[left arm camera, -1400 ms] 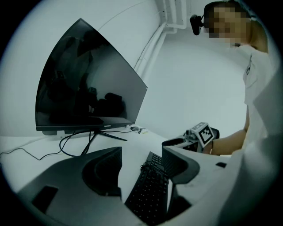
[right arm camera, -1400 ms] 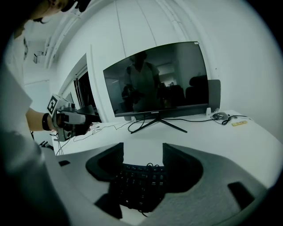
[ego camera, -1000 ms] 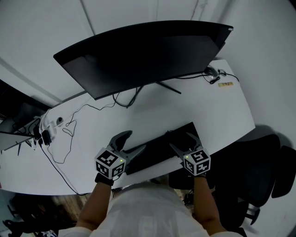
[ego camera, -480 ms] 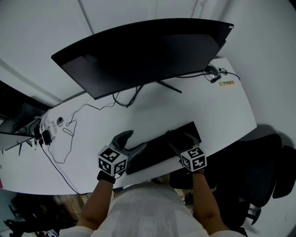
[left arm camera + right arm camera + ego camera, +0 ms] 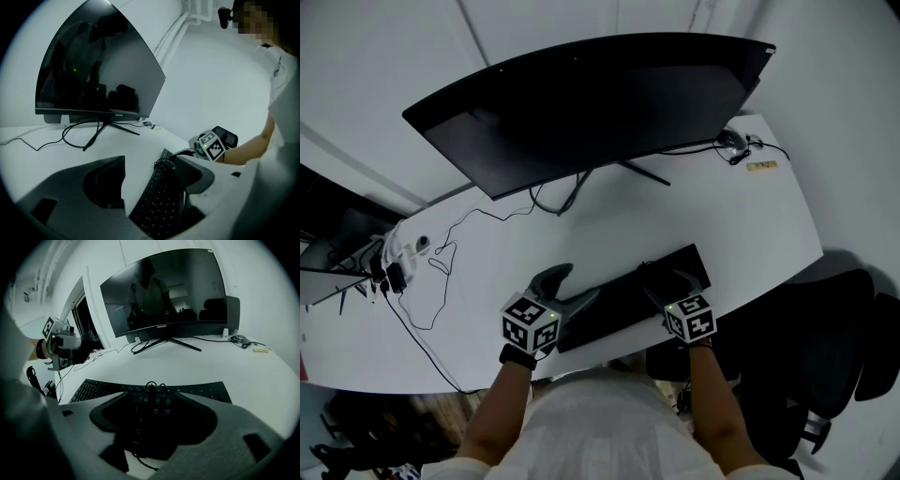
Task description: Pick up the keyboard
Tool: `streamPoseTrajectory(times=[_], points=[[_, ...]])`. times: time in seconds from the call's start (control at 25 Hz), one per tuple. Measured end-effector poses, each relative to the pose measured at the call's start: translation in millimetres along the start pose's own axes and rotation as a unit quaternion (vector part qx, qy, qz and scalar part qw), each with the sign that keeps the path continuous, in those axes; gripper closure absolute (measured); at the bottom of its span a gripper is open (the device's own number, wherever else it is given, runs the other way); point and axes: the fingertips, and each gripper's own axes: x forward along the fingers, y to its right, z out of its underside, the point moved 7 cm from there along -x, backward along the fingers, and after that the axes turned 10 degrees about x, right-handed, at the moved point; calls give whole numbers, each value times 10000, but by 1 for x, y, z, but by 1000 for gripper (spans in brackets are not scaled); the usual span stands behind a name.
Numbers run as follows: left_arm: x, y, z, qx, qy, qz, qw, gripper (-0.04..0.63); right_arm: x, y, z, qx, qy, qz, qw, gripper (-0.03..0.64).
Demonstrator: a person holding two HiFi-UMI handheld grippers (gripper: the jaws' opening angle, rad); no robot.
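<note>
The black keyboard [image 5: 623, 302] lies along the near edge of the white desk [image 5: 741, 216], in front of the curved monitor [image 5: 581, 103]. My left gripper [image 5: 575, 284] stands wide at its left end, with the keys between the jaws. My right gripper [image 5: 667, 278] straddles its right part. Those jaws have just been closing, yet they stand wide over the keys, gripping nothing.
</note>
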Motion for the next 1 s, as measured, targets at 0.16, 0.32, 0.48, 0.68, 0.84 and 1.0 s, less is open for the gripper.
streamPoseTrajectory(times=[0.16, 0.32, 0.48, 0.68, 0.84, 1.0], points=[[1, 0, 1, -13, -35, 16, 10000, 285, 4, 0, 4, -28, -105, 29, 9999, 336], [1, 1, 3, -23, -47, 20, 10000, 285, 6, 0, 6, -88, -172, 75, 9998, 369], [1, 1, 3, -28, -28, 18, 10000, 285, 7, -1, 7, -145, -207, 132, 9996, 410], [1, 0, 3, -39, -21, 29, 10000, 285, 8, 0, 7, -323, -304, 260, 9987, 451], [1, 0, 2, -57, -7, 41, 10000, 285, 8, -1, 6, -473, -395, 412, 9972, 470], [2, 0, 2, -60, -7, 56, 10000, 285, 8, -4, 5, -575, -444, 552, 9958, 493]])
